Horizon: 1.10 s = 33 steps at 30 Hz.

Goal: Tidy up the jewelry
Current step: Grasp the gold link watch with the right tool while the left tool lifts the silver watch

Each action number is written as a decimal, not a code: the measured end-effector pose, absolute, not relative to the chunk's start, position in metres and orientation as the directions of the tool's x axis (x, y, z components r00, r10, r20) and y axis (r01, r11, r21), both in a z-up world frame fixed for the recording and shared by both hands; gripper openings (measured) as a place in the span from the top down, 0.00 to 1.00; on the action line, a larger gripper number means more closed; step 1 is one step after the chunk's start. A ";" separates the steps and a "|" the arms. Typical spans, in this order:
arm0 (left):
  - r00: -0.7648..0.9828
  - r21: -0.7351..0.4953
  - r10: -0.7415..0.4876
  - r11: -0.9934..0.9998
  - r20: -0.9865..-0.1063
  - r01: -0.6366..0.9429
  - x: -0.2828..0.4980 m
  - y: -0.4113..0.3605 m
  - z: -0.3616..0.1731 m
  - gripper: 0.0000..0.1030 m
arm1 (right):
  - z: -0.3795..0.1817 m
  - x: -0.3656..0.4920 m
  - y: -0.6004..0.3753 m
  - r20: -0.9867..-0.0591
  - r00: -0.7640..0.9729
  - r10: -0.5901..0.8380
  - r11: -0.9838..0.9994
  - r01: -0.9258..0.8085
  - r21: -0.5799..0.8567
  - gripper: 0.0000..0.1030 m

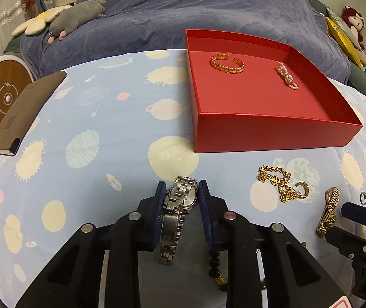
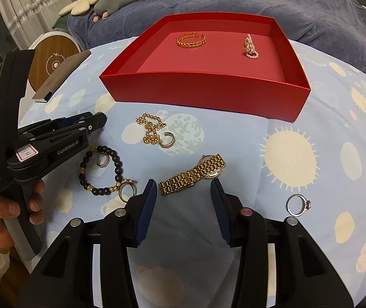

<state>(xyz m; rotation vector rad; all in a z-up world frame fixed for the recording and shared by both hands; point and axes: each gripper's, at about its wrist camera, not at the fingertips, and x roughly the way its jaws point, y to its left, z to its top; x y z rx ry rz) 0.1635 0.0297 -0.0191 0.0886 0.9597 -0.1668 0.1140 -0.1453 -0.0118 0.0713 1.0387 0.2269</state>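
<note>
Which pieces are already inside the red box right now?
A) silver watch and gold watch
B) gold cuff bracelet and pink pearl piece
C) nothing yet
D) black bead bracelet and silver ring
B. On the floor of the red box lie only the gold cuff bracelet and the pink pearl piece; both watches, the bead bracelet and the rings are outside it on the cloth.

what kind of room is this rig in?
Most likely a bedroom: a bed with a rumpled blue duvet, plush toys along it, and a curtain at the left. The work surface is a planet-print sheet.
</note>
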 end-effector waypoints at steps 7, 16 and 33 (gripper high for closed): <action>0.540 -0.070 -0.146 0.985 -0.829 0.160 0.160 0.038 -0.012 0.78 | -0.012 0.118 -0.148 -0.842 0.493 0.219 0.975 -0.143 0.170 0.59; 0.551 -0.106 -0.178 0.981 -0.815 0.161 0.149 0.042 0.007 0.78 | -0.019 0.126 -0.144 -0.837 0.499 0.225 0.974 -0.142 0.176 0.58; 0.543 -0.144 -0.229 0.970 -0.808 0.196 0.135 0.032 0.021 0.78 | -0.020 0.136 -0.144 -0.818 0.558 0.141 0.987 -0.146 0.070 0.79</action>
